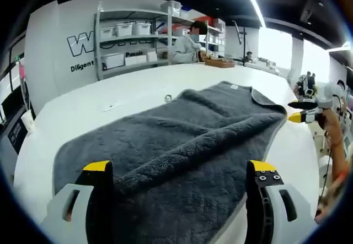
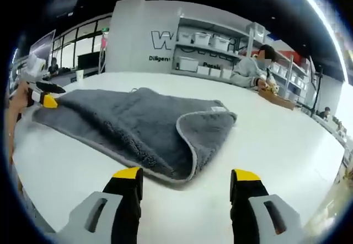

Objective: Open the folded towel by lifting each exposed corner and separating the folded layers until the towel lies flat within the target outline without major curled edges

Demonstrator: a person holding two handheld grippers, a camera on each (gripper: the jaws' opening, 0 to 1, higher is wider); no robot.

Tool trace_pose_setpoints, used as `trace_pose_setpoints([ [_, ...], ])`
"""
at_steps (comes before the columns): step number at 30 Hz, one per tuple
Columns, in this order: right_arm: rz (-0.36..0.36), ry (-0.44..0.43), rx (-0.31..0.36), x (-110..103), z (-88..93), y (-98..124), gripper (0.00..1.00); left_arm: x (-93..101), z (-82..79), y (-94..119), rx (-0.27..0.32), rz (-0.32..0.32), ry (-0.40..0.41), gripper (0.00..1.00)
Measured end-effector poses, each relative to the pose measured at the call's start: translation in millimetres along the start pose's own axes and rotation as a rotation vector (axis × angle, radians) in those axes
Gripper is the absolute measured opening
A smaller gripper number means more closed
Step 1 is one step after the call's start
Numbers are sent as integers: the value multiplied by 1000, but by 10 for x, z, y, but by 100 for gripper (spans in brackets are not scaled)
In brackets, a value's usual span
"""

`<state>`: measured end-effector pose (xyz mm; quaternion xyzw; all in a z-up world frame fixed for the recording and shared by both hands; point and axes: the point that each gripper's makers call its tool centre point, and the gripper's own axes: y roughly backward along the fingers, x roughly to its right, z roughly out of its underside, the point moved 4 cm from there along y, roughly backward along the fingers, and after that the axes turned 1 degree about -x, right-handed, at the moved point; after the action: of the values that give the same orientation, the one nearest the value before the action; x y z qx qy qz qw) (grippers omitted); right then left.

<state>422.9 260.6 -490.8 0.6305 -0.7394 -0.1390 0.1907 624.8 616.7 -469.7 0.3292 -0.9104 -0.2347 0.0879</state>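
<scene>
**Grey towel partly unfolded on the white table, both grippers held wide**

The grey towel (image 1: 182, 139) lies spread across the white table (image 1: 83, 98), with one layer doubled over on top of another. In the left gripper view it starts right between and under the left gripper (image 1: 179, 169), whose yellow-tipped jaws stand wide apart with nothing between them, and it runs away from that gripper towards the far side of the table, its long axis pointing roughly towards the shelves (image 1: 132, 34). The near end is cut off by the bottom of the picture, so I cannot tell where that edge finishes.

In the right gripper view the towel (image 2: 138, 125) lies ahead and to the left of the right gripper (image 2: 187, 175), apart from it, with bare table between. Its jaws are also spread wide and empty. The long axis runs left to right here, and the nearest corner is folded over, showing a pale hemmed edge curling round. A small label (image 2: 219, 109) sits on the top layer.

At the far left end the other gripper (image 2: 47, 98) is at the towel's edge; whether it touches the cloth is hard to make out. A seated person (image 2: 256, 68) is at the table's far side.
</scene>
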Motion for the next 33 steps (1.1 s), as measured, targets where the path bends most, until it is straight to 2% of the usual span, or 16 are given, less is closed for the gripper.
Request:
trace_pose_setpoints([
  [3, -33, -20, 42, -42, -95, 80, 68, -12, -2, 13, 6, 0, 9, 99],
  [4, -42, -23, 51, -55, -128, 109, 73, 2, -11, 34, 9, 17, 12, 99],
  [6, -51, -22, 56, -74, -156, 139, 85, 3, -63, 74, 40, 12, 18, 99],
  [10, -56, -15, 55, -80, -156, 173, 99, -2, -85, 91, 51, -1, 13, 99],
  [14, -73, -6, 27, -103, -114, 182, 99, 51, -39, 135, 49, 2, 11, 99],
  [19, -114, 1, 16, -197, -81, 166, 99, 174, 47, 323, 63, 6, 28, 99],
  [23, -153, 4, 15, -289, -74, 154, 99, 241, 124, 560, 72, -14, 37, 99],
  [28, -209, 20, 22, -446, -91, 152, 99, 257, 251, 886, 91, -74, 71, 99],
  [30, -234, 32, 29, -531, -113, 150, 99, 262, 320, 1036, 107, -101, 116, 99],
  [33, -282, 59, 45, -693, -174, 141, 99, 294, 426, 1213, 123, -102, 148, 99],
])
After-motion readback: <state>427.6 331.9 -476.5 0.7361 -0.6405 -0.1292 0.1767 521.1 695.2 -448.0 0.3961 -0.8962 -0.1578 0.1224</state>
